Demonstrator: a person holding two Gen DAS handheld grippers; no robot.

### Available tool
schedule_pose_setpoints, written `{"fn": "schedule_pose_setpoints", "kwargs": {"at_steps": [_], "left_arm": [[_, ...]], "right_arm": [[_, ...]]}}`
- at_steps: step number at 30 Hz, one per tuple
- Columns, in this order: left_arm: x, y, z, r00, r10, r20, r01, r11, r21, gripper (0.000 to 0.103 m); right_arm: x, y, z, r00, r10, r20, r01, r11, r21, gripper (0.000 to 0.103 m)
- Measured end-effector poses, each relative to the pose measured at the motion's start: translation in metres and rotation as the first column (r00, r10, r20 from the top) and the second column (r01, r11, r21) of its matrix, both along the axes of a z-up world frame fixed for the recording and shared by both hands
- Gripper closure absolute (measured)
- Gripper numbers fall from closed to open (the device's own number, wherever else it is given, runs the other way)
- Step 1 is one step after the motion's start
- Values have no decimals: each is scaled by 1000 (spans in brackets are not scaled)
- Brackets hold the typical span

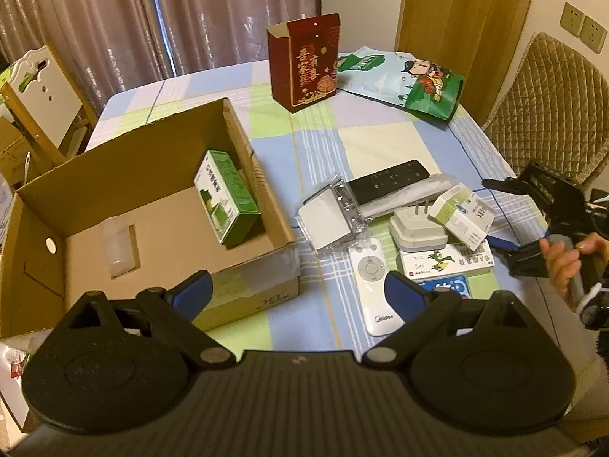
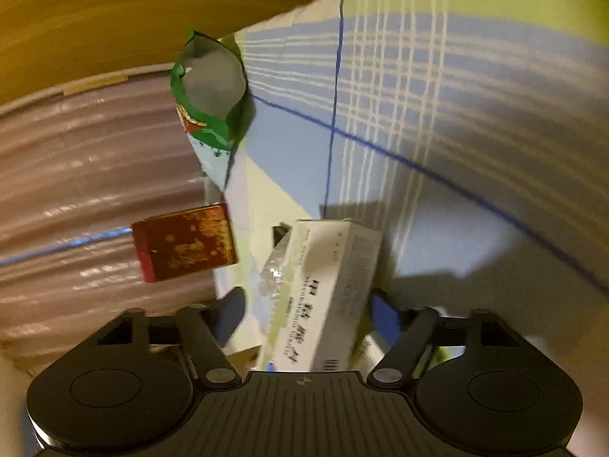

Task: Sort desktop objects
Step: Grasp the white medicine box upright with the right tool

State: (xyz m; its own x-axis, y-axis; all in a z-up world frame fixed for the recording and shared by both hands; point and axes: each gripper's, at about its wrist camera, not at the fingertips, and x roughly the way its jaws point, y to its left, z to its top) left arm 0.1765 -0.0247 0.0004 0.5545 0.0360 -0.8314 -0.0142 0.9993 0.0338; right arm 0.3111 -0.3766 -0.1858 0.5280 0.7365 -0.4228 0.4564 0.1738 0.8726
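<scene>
The right hand-held gripper (image 2: 304, 314) stands spread, unclosed, around the white medicine box (image 2: 327, 289) atop the pile. The left hand-held gripper (image 1: 297, 289) hangs spread and empty. Step: grasping. Next, probably: close, lift, carry to cardboard box (image 1: 160, 228) leftward.

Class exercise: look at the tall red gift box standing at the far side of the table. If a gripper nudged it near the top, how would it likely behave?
The red gift box stands upright on a narrow base, so a high push would probably tip it. Its top is open and looks like thin card, so it is likely light and may flex if squeezed. On the checked tablecloth a low push might slide it instead.
</scene>
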Motion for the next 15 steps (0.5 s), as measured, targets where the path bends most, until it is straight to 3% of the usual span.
{"fn": "schedule_pose_setpoints", "kwargs": {"at_steps": [3,6,10,15], "left_arm": [[5,-4,-2,1000,-5,-8,5,1000,-10,8],[11,-9,-3,1000,-19,-9,19,1000,-10,8],[16,-22,-7,998,-62,-19,61,998,-20,8],[20,-44,-16,987,-157,-41,155,987,-41,11]], "right_arm": [[-1,0,-10,1000,2,-23,-2,1000,24,48],[-3,-3,-15,1000,11,-1,-11,999,49,76],[-3,-13,4,994,27,103,-28,1000,7,80],[-2,-29,51,960,197,201,-156,966,-204,80]]}}
